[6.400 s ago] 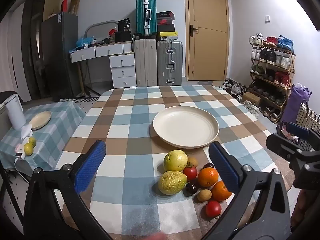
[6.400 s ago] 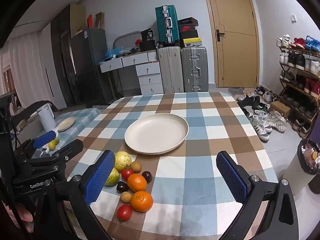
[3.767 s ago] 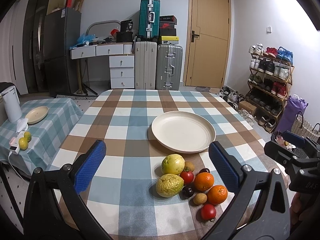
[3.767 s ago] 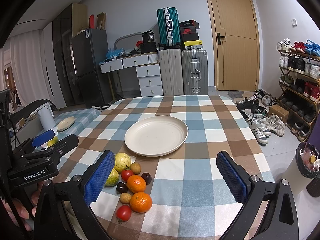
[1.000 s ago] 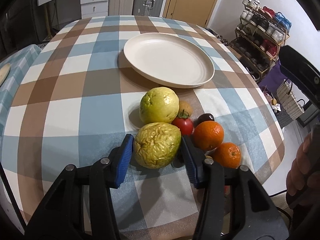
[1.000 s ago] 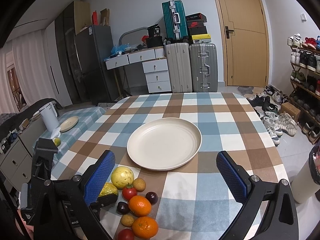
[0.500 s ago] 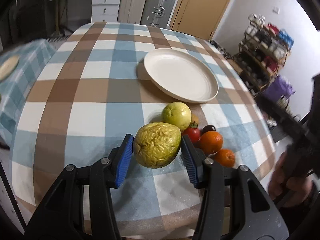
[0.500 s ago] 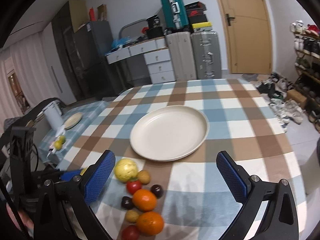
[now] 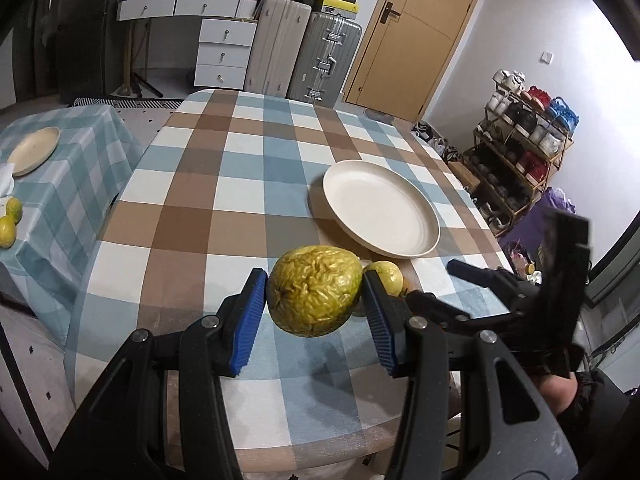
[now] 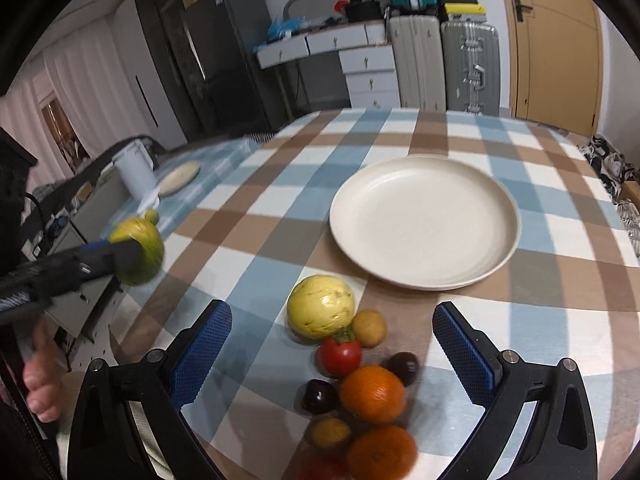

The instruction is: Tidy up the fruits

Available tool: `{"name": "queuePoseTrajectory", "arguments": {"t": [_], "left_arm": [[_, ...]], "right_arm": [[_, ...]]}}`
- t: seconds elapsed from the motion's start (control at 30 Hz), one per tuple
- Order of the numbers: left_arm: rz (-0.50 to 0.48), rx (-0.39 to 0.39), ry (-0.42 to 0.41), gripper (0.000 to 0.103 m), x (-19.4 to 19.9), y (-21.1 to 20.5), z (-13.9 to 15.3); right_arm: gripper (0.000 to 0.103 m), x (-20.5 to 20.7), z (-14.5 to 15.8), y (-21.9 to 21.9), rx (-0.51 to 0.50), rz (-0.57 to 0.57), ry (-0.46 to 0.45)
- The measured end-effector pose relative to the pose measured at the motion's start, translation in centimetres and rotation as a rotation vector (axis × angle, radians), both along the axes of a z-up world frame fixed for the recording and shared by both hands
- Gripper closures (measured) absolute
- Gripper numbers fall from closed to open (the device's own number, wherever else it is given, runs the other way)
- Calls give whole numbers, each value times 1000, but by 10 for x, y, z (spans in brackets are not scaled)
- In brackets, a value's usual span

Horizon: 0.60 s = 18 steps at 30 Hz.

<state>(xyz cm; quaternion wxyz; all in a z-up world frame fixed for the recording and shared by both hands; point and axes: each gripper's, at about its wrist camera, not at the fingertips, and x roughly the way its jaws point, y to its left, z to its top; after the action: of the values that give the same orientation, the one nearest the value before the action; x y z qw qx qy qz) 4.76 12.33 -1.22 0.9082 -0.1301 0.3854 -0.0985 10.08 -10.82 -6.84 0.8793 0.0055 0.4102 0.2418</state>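
Clamping the wrinkled yellow fruit [image 9: 314,290], the left gripper [image 9: 314,300] hangs centre frame; right gripper [image 10: 332,344] fingers stand apart above the fruit pile [image 10: 352,376].

1. This is a lived-in room of a home.
2. A table [image 9: 248,184] under a checked cloth fills the middle of the frame.
3. Suitcases [image 9: 304,52] and a white chest of drawers [image 9: 224,50] stand at the top centre.
4. A wooden door [image 9: 416,32] is at the upper right.
5. A loaded shoe rack [image 9: 524,140] fills the right edge.
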Motion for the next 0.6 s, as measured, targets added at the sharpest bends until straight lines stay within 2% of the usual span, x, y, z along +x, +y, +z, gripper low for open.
{"name": "queuePoseTrajectory", "arguments": {"t": [0.33, 0.47, 0.6], "left_arm": [[-41, -30, -9, 57, -3, -3, -1], [-47, -36, -12, 57, -4, -6, -1], [-46, -40, -9, 57, -4, -7, -1]], "right_arm": [[5, 16, -22, 29, -112, 26, 35], [18, 20, -30, 39, -140, 41, 58], [22, 23, -36, 46, -192, 42, 54]]}}
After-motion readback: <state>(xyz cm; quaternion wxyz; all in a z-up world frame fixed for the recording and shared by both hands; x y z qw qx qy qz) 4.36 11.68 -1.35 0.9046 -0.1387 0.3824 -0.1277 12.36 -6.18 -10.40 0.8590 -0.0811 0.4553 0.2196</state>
